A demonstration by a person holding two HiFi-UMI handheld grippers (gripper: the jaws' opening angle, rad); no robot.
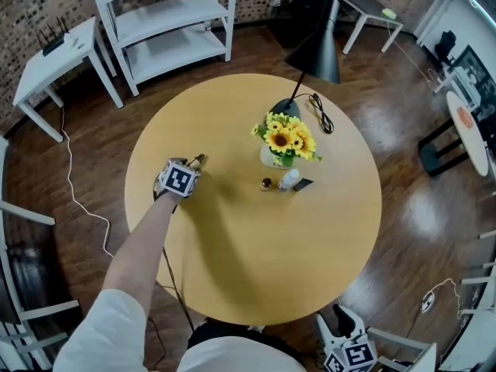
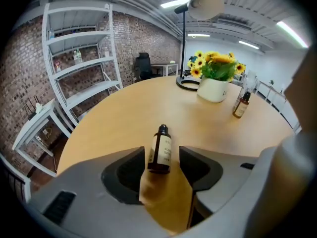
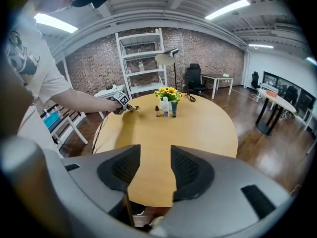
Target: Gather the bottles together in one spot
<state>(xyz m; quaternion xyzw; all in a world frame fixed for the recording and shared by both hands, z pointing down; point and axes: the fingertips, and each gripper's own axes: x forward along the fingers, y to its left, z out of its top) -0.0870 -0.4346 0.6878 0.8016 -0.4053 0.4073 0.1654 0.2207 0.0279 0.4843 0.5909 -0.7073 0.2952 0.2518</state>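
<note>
We are holding the left gripper [image 1: 197,161] over the round wooden table [image 1: 256,277] at about its 9 o'clock side. Its jaws are standing apart around a small upright amber bottle [image 2: 160,150], not pressing on it. Near the table's centre, on the 6 o'clock side of the sunflower vase [image 1: 271,158], a second amber bottle [image 1: 266,184], a clear bottle [image 1: 288,180] and a dark bottle [image 1: 303,184] are standing close together. The right gripper [image 3: 154,168] is hovering off the table's 5 o'clock edge, partly open and empty.
</note>
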